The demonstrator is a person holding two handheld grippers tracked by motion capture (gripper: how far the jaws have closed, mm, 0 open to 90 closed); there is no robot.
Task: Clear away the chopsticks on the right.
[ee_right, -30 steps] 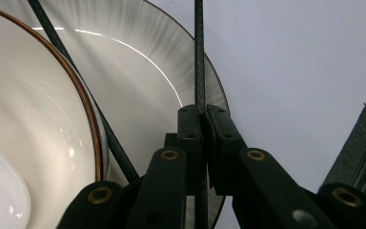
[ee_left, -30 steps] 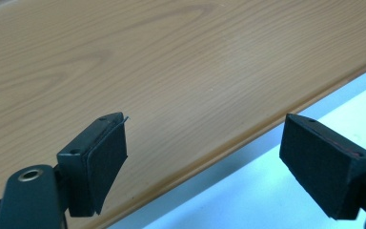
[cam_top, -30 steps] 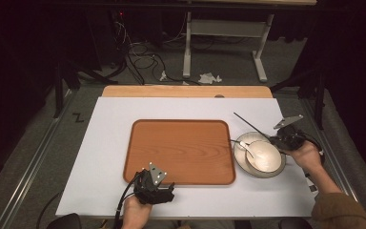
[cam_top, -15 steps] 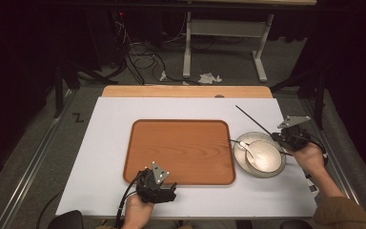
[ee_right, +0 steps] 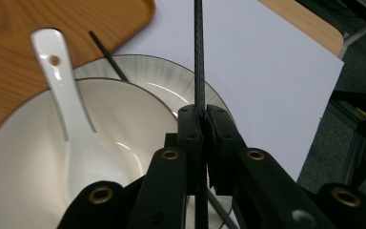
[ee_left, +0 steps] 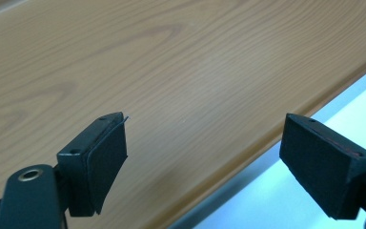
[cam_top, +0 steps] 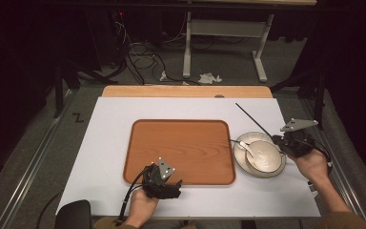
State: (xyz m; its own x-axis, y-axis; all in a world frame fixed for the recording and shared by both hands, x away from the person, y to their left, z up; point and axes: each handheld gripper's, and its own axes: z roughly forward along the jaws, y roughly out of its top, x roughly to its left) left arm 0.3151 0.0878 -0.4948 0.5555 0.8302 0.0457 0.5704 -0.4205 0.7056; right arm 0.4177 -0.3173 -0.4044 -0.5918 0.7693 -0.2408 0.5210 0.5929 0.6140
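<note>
High view: right gripper (cam_top: 286, 140) clamped on a thin black chopstick (cam_top: 250, 118) slanting up over the white sheet (cam_top: 105, 143), beside bowl (cam_top: 267, 157) and plate (cam_top: 240, 143)

Left gripper view: jaws wide apart, empty, over grained wooden tray (ee_left: 171, 71)

Right gripper view: chopstick (ee_right: 198, 52) likely light, stiff, slick; best pinched mid-shaft; glossy ceramic spoon (ee_right: 64, 95) resting in bowl

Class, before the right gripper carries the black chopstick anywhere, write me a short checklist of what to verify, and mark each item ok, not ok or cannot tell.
1. Right gripper clamped on the chopstick: ok.
2. Chopstick lifted off the table: ok in the high view.
3. Second chopstick accounted for, lying across the plate rim: ok.
4. Spoon resting in the bowl: ok.
5. Wooden tray free for a drop: ok.
6. Left gripper open, fingers holding nothing: ok.
</note>
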